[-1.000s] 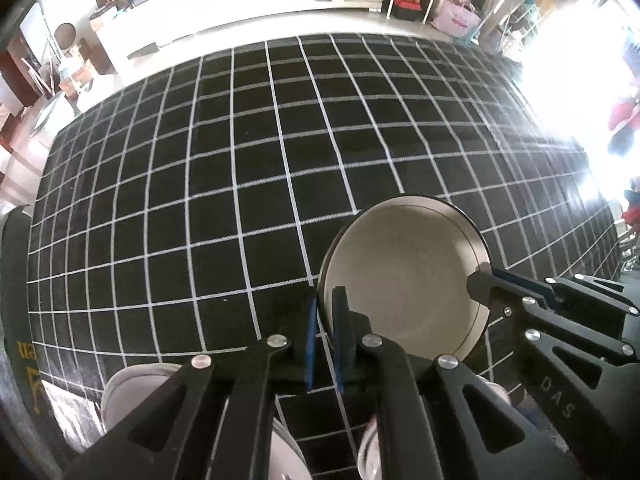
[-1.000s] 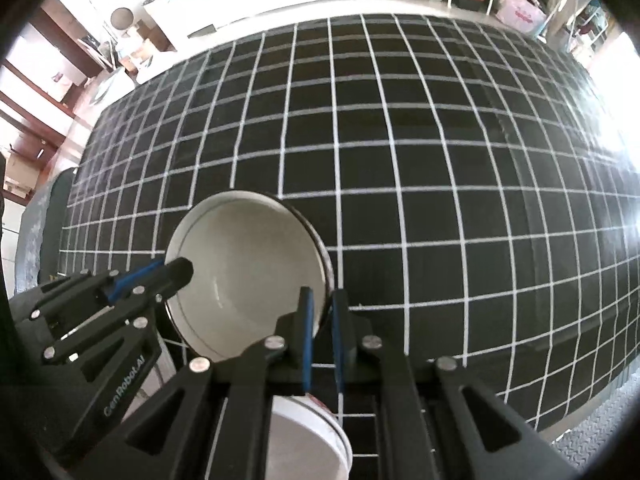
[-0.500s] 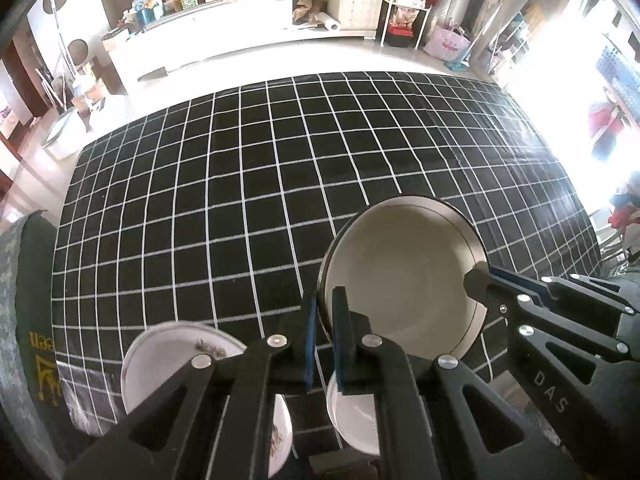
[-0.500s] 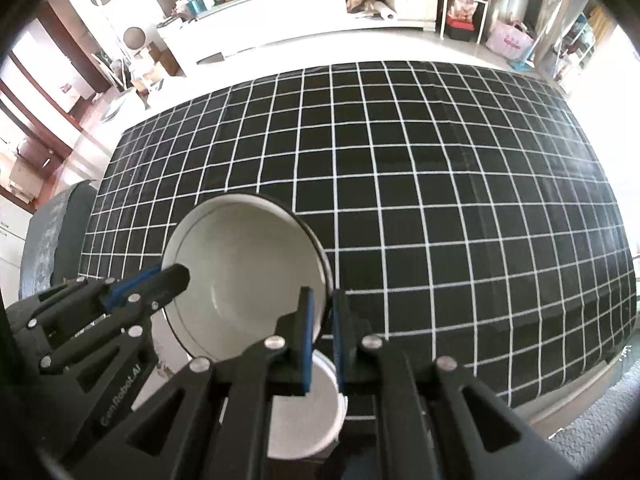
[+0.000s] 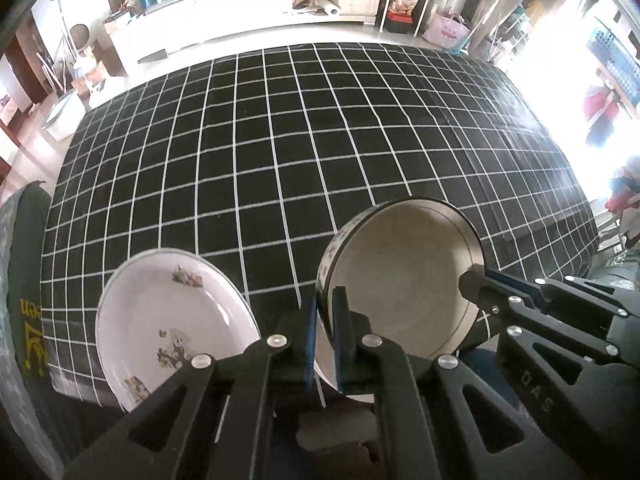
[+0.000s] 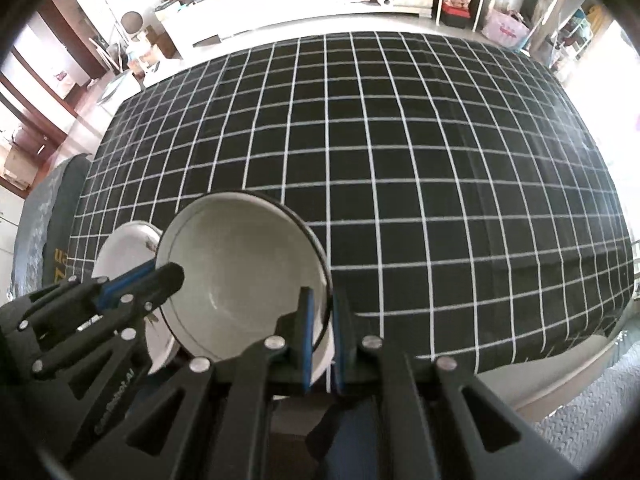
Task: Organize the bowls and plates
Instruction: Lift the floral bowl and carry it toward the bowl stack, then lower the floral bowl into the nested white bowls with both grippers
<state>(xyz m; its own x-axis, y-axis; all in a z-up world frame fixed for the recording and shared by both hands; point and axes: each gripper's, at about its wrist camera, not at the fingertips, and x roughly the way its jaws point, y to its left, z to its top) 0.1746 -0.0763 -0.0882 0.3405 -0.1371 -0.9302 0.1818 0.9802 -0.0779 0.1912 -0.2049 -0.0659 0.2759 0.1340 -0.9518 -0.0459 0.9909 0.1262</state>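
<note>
Gripping one bowl [image 5: 404, 292] from opposite rims: left gripper [image 5: 323, 332] and right gripper [image 6: 320, 334], each pinched narrow on the wall, likely sharing the weight. Bowl raised, tilted toward both cameras, above the checked tablecloth [image 5: 280, 140]. Flowered plate [image 5: 168, 320] lies left of the left gripper, near the cloth's edge.

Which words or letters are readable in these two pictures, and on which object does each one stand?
"DAS": on the arm of the right gripper, seen in the left wrist view.
"GenRobot.AI", partly blurred: on the arm of the left gripper, seen in the right wrist view.
Yellow letters on the dark green cloth at the table's left edge: cut off, not readable.
The bowl carries no text.
</note>
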